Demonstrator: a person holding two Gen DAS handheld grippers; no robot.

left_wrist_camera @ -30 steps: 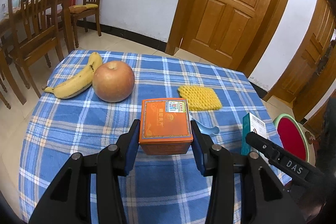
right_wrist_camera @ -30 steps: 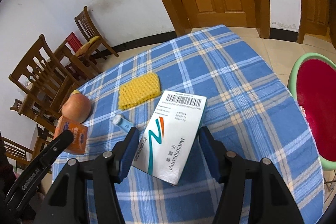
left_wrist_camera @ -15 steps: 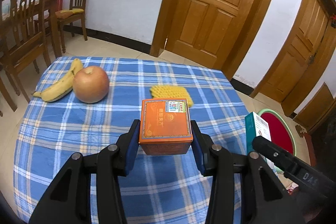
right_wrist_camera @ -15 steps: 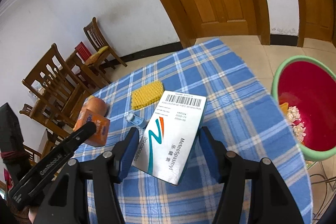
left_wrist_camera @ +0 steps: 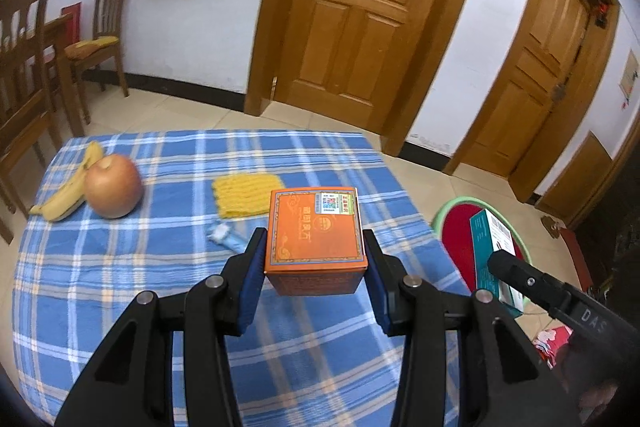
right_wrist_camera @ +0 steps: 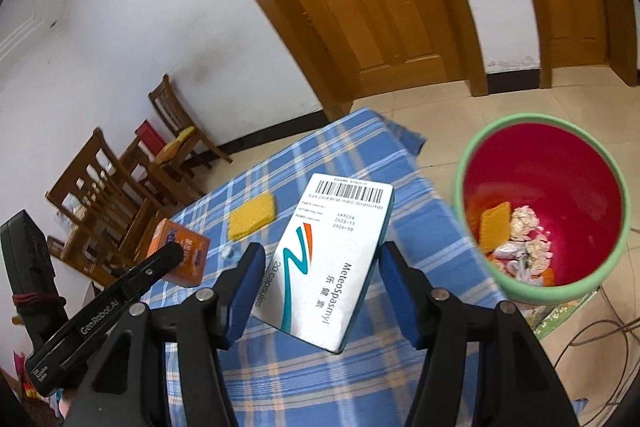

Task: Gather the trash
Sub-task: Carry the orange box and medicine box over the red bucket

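Both boxes have swung toward the bin [right_wrist_camera: 536, 291]; left claw [left_wrist_camera: 315, 267] pinches orange box [left_wrist_camera: 316, 227], right claw [right_wrist_camera: 322, 287] white box [right_wrist_camera: 328, 259].

The left wrist view looks forward from just behind its jaws, down across the checked tabletop [left_wrist_camera: 120, 287] toward the far doors. The right wrist view sits close behind its own jaws, angled down over the tabletop's edge toward the bin [right_wrist_camera: 536, 291]. Both share the tabletop, the orange box [left_wrist_camera: 316, 227], the yellow cloth [right_wrist_camera: 251, 215] and the bin.
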